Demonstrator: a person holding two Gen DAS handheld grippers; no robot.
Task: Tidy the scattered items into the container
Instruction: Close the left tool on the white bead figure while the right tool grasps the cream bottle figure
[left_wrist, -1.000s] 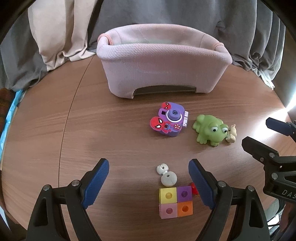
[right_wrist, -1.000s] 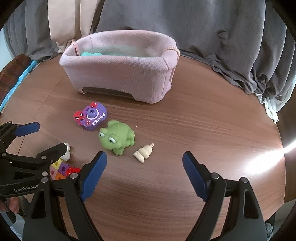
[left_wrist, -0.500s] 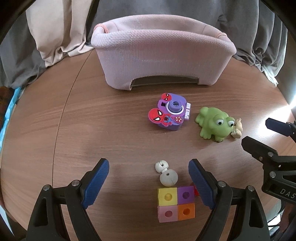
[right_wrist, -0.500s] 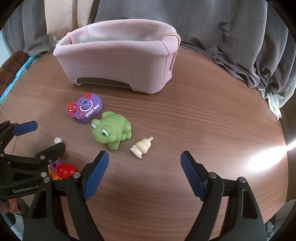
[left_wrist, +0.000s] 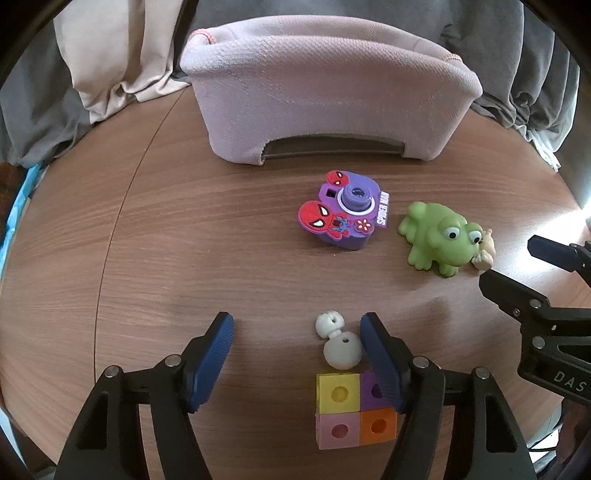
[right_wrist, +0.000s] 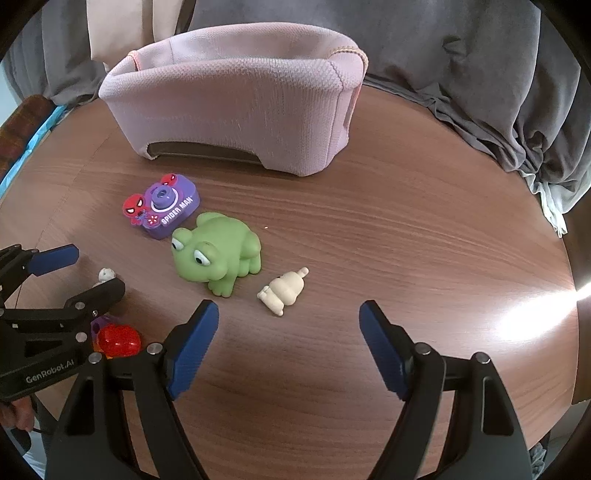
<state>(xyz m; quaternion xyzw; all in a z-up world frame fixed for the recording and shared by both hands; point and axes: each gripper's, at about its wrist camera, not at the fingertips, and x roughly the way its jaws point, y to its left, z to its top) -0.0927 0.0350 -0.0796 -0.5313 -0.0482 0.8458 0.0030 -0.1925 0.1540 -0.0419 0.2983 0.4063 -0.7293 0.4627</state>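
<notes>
A pink fabric basket (left_wrist: 325, 92) stands at the back of the round wooden table (left_wrist: 184, 240). In front of it lie a purple Spider-Man toy camera (left_wrist: 343, 218), a green frog (left_wrist: 436, 240) and a small beige figure (right_wrist: 284, 291). My left gripper (left_wrist: 295, 332) is closing. A white two-ball piece (left_wrist: 338, 343) lies between its fingers, close to the right pad and clear of the left one. A block of coloured cubes (left_wrist: 354, 410) sits just behind that piece, with a red piece (right_wrist: 118, 339) beside it. My right gripper (right_wrist: 288, 314) stands open just short of the beige figure.
Grey and beige curtains (right_wrist: 461, 74) hang around the table's far edge. My right gripper (left_wrist: 517, 266) reaches in from the right of the left wrist view, and my left gripper (right_wrist: 79, 275) from the left of the right wrist view. Bright glare (right_wrist: 535, 314) falls on the table's right side.
The left gripper's fingers have drawn closer together around the white piece. The right gripper has sunk toward the beige figure and narrowed slightly; frog and figure look larger.
</notes>
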